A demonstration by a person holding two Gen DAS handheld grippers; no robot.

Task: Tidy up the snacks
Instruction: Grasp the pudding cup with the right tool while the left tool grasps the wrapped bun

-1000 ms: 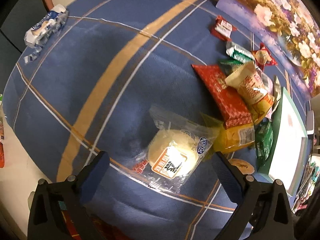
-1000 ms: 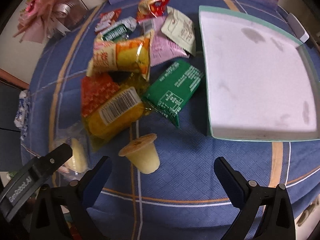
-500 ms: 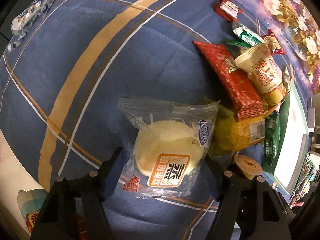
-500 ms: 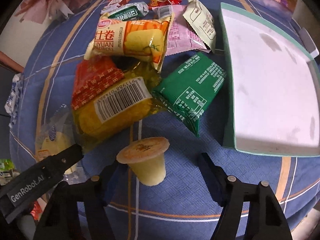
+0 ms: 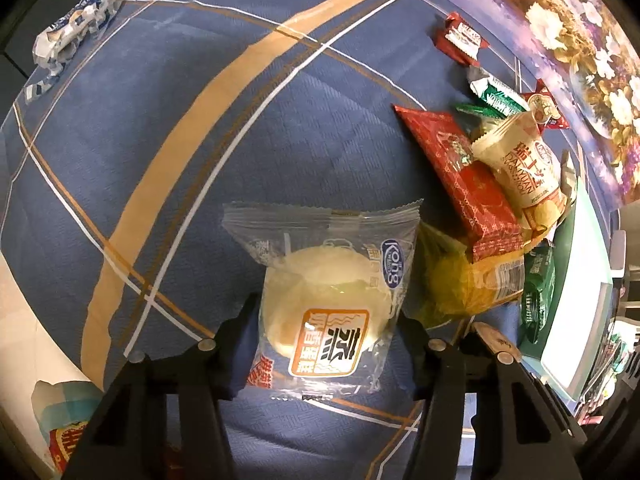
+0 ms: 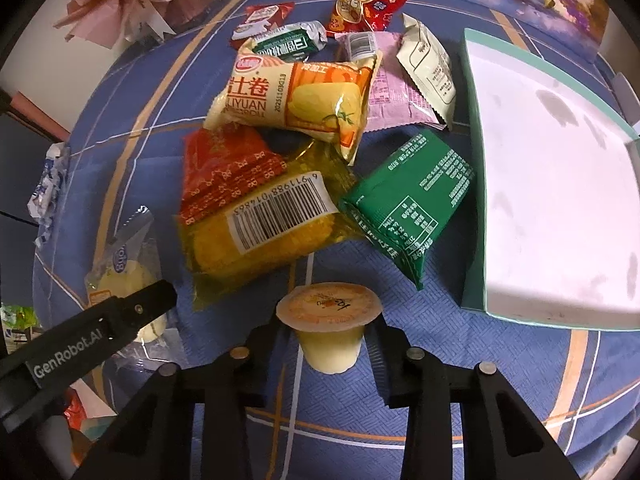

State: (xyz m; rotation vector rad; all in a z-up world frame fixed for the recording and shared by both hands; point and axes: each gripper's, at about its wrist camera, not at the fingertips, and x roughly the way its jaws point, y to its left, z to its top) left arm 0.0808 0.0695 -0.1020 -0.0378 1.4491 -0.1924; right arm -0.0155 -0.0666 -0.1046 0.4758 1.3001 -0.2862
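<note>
- Currently, your teal tray (image 6: 476,216) lies right of the snack pile on the bench (image 5: 160,120).
- Your left hand-held gripper (image 5: 324,344) has just been closing; it pinches the clear-wrapped pale bun (image 5: 328,300), long axis pointing away.
- Your right hand-held gripper (image 6: 330,346) has been closing likewise; it clasps the upright jelly cup (image 6: 330,328), nearer the tray.

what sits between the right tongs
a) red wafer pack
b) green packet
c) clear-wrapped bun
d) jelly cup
d: the jelly cup stands upright between the right tongs, whose fingers flank its sides; the green packet lies farther off by the tray.
</note>
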